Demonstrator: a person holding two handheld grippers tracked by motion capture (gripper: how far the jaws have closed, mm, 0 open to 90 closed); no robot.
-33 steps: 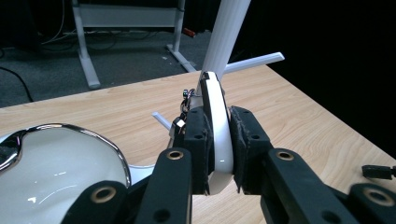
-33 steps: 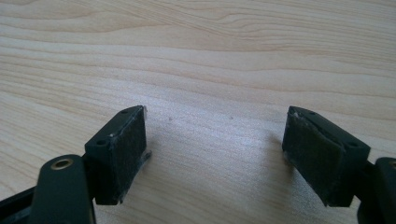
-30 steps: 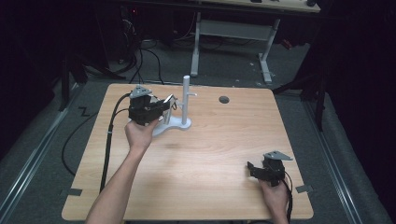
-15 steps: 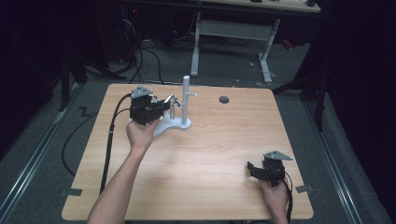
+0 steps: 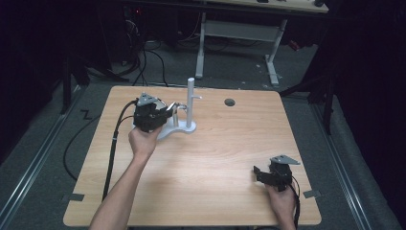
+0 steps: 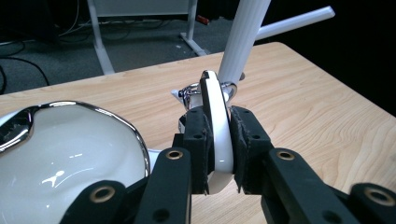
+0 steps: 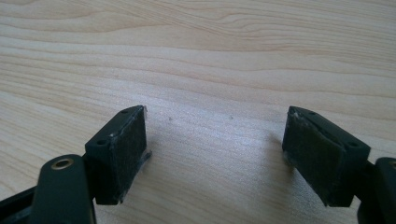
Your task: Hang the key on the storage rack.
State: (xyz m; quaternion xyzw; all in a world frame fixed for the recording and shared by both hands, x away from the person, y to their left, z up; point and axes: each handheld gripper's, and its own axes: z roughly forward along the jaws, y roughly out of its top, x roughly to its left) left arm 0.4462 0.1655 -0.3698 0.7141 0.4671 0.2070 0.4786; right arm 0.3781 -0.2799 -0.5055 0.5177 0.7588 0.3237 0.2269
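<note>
A glossy white cup (image 6: pixel 60 158) with a chrome rim is held by its handle (image 6: pixel 211 91). My left gripper (image 6: pixel 218 140) is shut on that handle, both pads pressing its sides. Just beyond stands a white rack's post (image 6: pixel 243 37) with a side peg (image 6: pixel 299 21). In the high view my left gripper (image 5: pixel 167 111) is at the back left of the table, right beside the rack (image 5: pixel 190 103) and over its base (image 5: pixel 178 130). My right gripper (image 5: pixel 258 172) rests near the front right edge. Its jaws (image 7: pixel 215 154) stand open over bare wood.
The wooden table (image 5: pixel 215 158) has a round dark cable hole (image 5: pixel 230 102) at the back right. The left gripper's black cable (image 5: pixel 112 148) trails along the table's left side. Desk legs (image 5: pixel 201 43) and cables lie on the dark floor behind.
</note>
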